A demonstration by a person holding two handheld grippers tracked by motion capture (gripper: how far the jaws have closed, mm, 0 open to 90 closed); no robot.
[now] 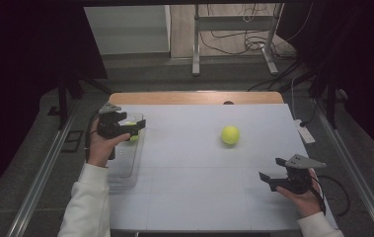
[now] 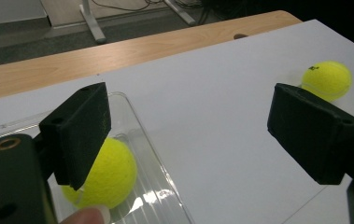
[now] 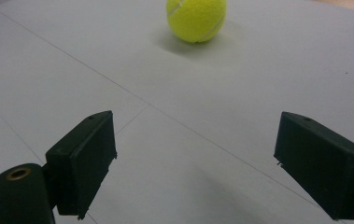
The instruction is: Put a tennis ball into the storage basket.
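Clear tray holds one ball — another ball lies unobstructed.

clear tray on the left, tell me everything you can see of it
The clear tray is a shallow, see-through plastic box with rounded corners and a ribbed floor. It lies flat at the left edge of the white table top. One yellow-green tennis ball sits inside it at the far end. The left gripper hovers open above it.
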